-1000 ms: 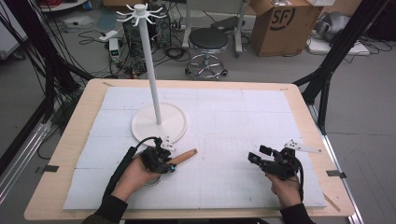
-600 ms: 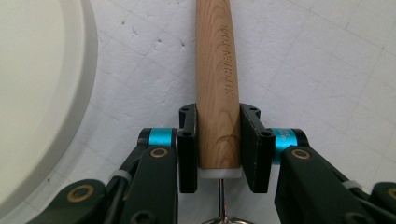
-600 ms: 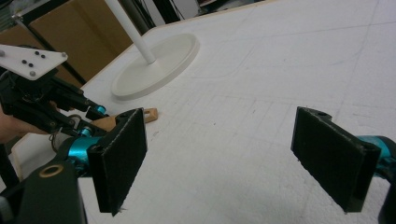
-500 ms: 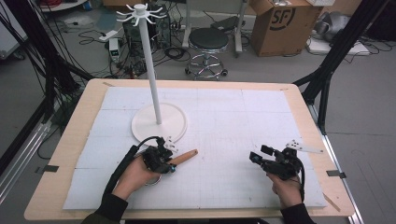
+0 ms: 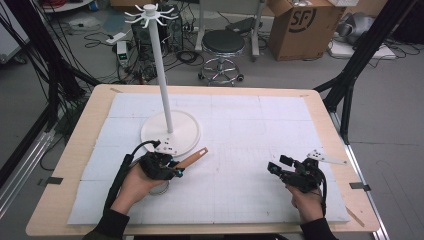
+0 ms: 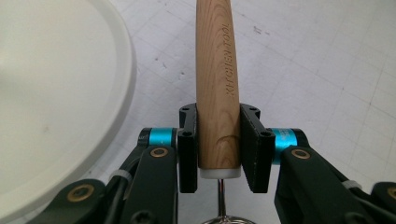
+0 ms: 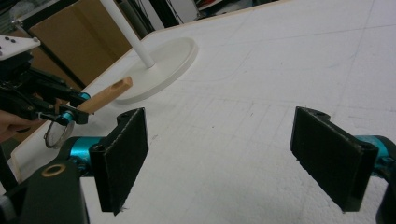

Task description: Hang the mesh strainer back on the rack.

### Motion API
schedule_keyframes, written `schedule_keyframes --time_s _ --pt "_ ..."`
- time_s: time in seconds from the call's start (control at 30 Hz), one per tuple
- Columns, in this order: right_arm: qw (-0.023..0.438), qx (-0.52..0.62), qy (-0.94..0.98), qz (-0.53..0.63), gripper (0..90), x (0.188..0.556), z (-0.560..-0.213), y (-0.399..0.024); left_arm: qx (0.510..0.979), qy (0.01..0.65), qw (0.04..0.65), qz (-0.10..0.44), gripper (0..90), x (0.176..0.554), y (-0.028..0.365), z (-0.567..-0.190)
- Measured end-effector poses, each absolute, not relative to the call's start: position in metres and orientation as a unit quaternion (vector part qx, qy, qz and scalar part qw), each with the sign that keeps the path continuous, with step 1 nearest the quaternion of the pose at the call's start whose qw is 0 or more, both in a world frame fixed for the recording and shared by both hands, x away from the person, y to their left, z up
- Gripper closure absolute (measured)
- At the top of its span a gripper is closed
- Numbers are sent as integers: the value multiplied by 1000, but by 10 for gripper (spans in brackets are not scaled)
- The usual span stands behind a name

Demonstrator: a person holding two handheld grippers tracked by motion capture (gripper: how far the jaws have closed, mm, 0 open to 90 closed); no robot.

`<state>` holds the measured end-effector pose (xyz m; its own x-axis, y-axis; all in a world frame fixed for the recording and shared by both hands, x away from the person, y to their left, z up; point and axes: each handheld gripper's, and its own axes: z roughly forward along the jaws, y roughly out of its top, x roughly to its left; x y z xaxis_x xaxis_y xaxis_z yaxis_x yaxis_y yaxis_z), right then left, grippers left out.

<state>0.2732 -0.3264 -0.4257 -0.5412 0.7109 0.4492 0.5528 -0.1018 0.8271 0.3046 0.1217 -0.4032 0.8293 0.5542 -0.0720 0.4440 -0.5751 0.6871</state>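
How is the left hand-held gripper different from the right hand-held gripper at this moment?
The left hand-held gripper is shut on a wooden handle, while the right hand-held gripper stands wide open with nothing between its pads. In the high view, the left one is close to the round white base of the stand; the right one is over bare white mat, apart from the stand. Both have black jaws, and each is held in one hand.
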Motion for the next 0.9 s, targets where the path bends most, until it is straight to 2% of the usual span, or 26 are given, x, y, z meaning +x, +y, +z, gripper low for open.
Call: schedule_keyframes --time_s 0.47,0.9 --pt "74 474 667 570 185 274 -426 -326 827 293 472 81 710 300 152 -379" --pt "77 476 665 570 185 274 -426 -327 784 305 534 85 710 303 173 -361"
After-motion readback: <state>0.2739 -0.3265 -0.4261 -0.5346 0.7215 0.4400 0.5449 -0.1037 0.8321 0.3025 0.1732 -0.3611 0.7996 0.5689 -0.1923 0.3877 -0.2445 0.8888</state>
